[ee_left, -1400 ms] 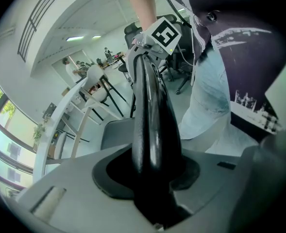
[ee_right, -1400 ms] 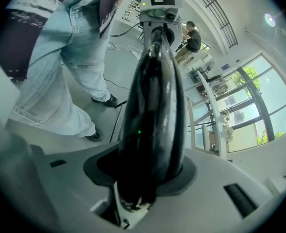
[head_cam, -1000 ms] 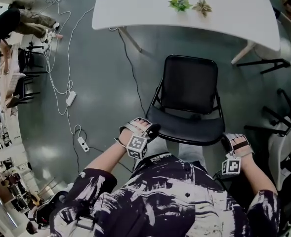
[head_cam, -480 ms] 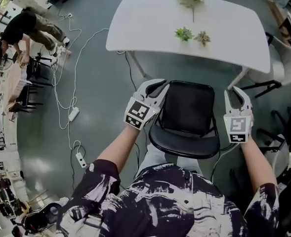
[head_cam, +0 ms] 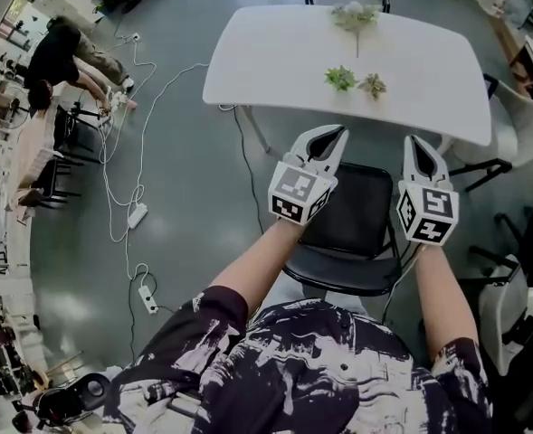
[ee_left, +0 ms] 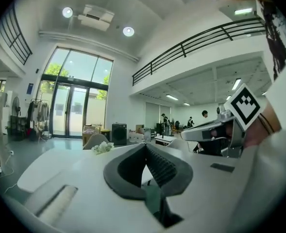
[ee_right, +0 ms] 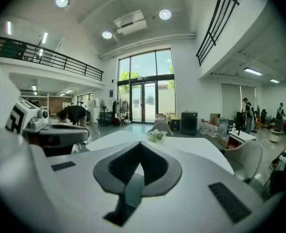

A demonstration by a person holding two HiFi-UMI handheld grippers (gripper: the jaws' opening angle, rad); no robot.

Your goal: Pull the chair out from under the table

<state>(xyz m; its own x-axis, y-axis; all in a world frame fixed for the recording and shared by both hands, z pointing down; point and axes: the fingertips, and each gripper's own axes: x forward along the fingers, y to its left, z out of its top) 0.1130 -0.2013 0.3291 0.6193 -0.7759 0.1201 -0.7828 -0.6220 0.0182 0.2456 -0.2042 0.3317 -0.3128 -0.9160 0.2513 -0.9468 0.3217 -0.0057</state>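
The black padded chair stands just before the white rounded table — small green sprigs on top — with a white power strip on the floor, left.

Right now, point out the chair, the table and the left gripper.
chair (head_cam: 358, 227): head view, its black middle.
table (head_cam: 266, 61): head view, bare white top.
left gripper (head_cam: 337, 135): head view, closed fingertips.

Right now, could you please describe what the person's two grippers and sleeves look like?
Both the left gripper and the right gripper have white, tapering plastic shells lined with dark ribbed inner pads. Each carries a white cube printed with black square markers. The person wears a dark short-sleeved shirt with a white brush-like print, and the forearms are bare.
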